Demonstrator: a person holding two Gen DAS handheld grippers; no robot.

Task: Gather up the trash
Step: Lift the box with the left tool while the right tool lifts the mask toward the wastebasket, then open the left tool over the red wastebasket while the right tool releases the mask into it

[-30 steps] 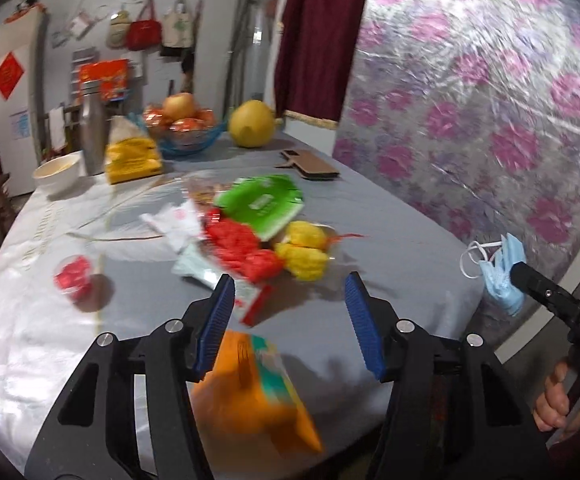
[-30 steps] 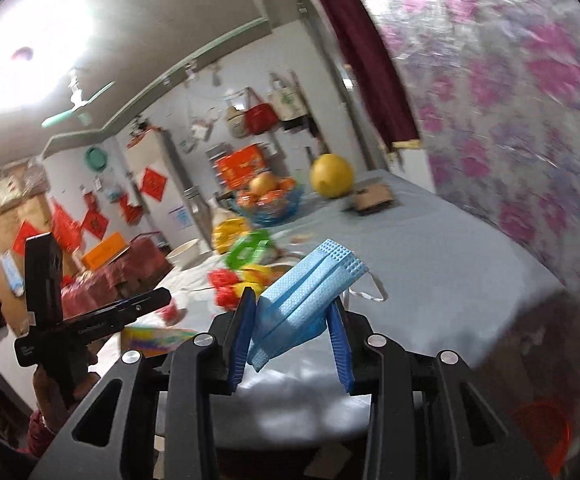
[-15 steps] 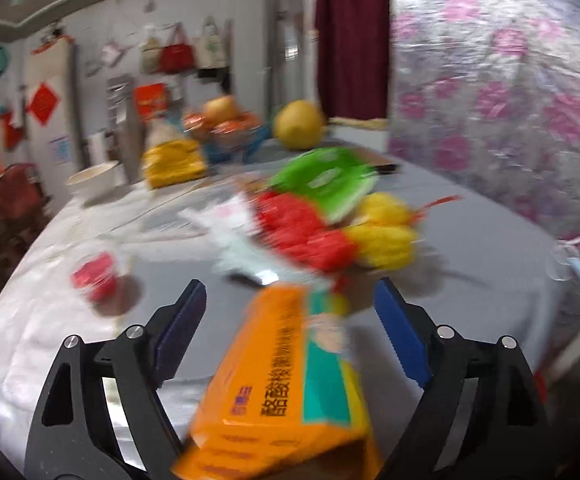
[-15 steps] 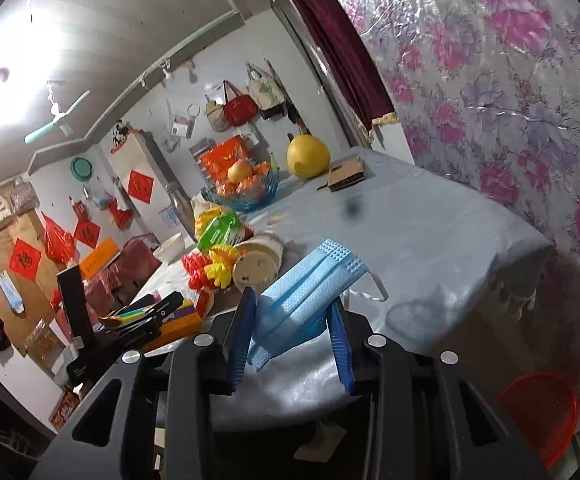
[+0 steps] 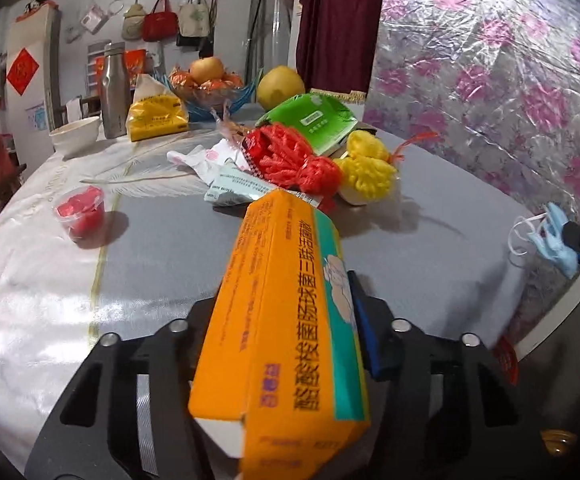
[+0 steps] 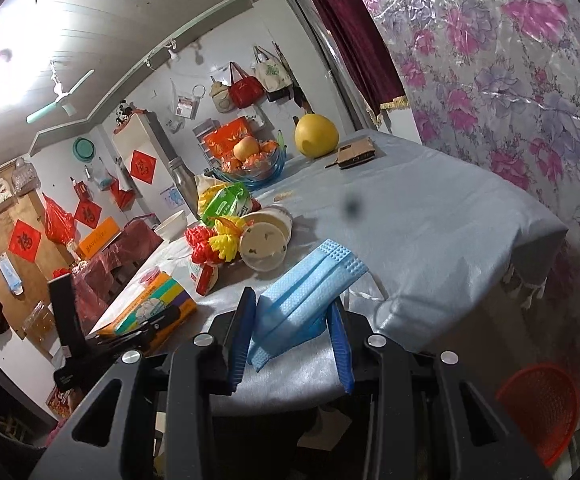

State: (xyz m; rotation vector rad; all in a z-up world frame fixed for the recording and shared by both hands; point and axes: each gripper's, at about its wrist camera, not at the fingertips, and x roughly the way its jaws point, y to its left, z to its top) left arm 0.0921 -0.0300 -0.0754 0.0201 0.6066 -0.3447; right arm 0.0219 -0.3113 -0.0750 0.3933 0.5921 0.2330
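trash is sitting in both my tongs. in the left view, my left gripper [image 5: 286, 344] has just been closing and is squeezing the orange box [image 5: 286, 320] over the table [image 5: 150, 264]. red and yellow netting [image 5: 322, 160] is still waiting there. in the right view, my right gripper [image 6: 290, 336] is pinching the blue mask [image 6: 306, 292]; the red basket [image 6: 542, 408] is sitting below.

Box [image 5: 286, 320] on the table [image 5: 170, 248], nets [image 5: 302, 160] behind it, cup [image 5: 80, 216] left.
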